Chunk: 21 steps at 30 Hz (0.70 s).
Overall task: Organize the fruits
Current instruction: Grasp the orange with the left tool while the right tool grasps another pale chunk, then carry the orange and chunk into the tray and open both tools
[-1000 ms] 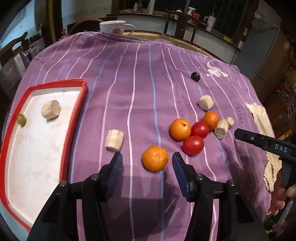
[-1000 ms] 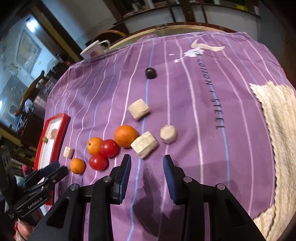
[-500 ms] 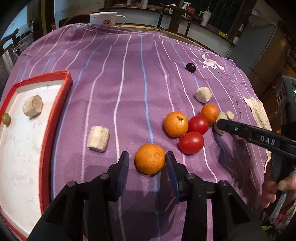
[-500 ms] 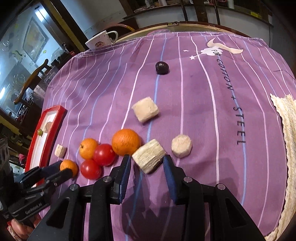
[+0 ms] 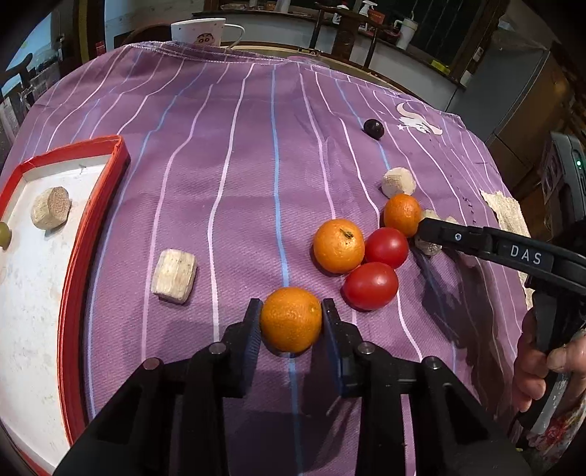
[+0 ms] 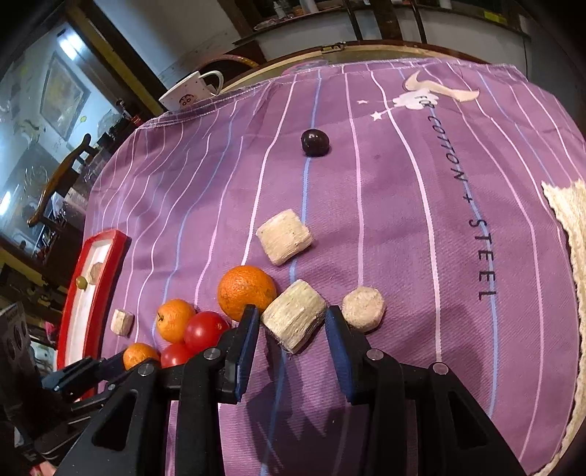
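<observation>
Where the striped purple cloth [image 5: 234, 190] covered the table, everything else sat on top of it. A red-rimmed tray [image 5: 93, 234] lay at the cloth's left edge, holding one pale round chunk [image 5: 50, 208] and a small green fruit [image 5: 4, 234] near its far side. A white mug [image 5: 199, 32] stood beyond the cloth's far hem, and a cream knitted mat [image 6: 571, 234] lay at the cloth's right edge.

The left gripper [image 5: 291, 318] pointed down at the cloth, its jaws closing, both pads against the sides of an orange [image 5: 291, 319] that rested on the cloth well apart from the tray. The right gripper [image 6: 291, 322] had its jaws apart on either side of a fibrous block [image 6: 295, 319]; the left pad seemed to touch it, while a gap showed at the right pad. A hand [image 5: 538, 369] held that gripper's handle.

Just beyond the held orange sat a cluster: a second orange [image 5: 338, 246], two tomatoes [image 5: 370, 286] touching it and each other, and a third orange [image 5: 402, 215] behind them. More pale pieces lay about: a square block [image 5: 174, 270] between tray and held orange, a block [image 6: 285, 236] farther up the cloth, and a round piece [image 6: 363, 308] just right of the right gripper. A dark cherry [image 5: 373, 129] sat alone near the white printed logo [image 5: 417, 122].
</observation>
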Each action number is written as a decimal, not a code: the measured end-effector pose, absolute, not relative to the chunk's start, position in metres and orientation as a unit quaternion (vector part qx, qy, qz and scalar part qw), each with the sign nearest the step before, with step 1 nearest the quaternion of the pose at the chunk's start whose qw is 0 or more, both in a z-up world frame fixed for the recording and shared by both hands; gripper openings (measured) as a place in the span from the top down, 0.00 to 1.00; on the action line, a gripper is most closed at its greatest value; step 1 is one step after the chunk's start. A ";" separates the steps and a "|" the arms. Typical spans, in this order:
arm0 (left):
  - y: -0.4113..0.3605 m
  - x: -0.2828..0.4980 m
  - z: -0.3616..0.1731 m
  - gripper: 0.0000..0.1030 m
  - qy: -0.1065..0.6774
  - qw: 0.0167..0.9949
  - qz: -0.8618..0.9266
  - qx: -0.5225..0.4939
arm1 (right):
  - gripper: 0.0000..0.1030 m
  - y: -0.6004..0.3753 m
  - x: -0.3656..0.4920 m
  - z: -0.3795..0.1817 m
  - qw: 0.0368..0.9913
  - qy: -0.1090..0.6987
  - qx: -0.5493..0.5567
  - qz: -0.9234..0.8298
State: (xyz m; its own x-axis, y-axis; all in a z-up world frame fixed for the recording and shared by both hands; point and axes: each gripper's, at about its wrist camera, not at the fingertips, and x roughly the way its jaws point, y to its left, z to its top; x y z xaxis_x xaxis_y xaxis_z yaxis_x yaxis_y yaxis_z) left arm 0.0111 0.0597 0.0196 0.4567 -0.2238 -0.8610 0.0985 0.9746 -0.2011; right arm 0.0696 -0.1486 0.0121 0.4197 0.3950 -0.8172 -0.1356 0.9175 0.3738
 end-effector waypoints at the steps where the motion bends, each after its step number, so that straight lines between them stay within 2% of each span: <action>1: 0.060 0.011 0.020 0.70 0.513 0.851 -0.095 -0.061 | 0.61 -0.148 0.069 0.012 0.833 0.515 0.125 0.159; 3: 0.060 0.011 0.020 0.70 0.513 0.851 -0.094 -0.061 | 0.65 -0.149 0.066 0.013 0.833 0.515 0.124 0.162; 21: 0.085 -0.009 0.037 0.71 0.504 0.856 -0.074 -0.084 | 0.66 -0.149 0.028 0.029 0.830 0.510 0.141 0.179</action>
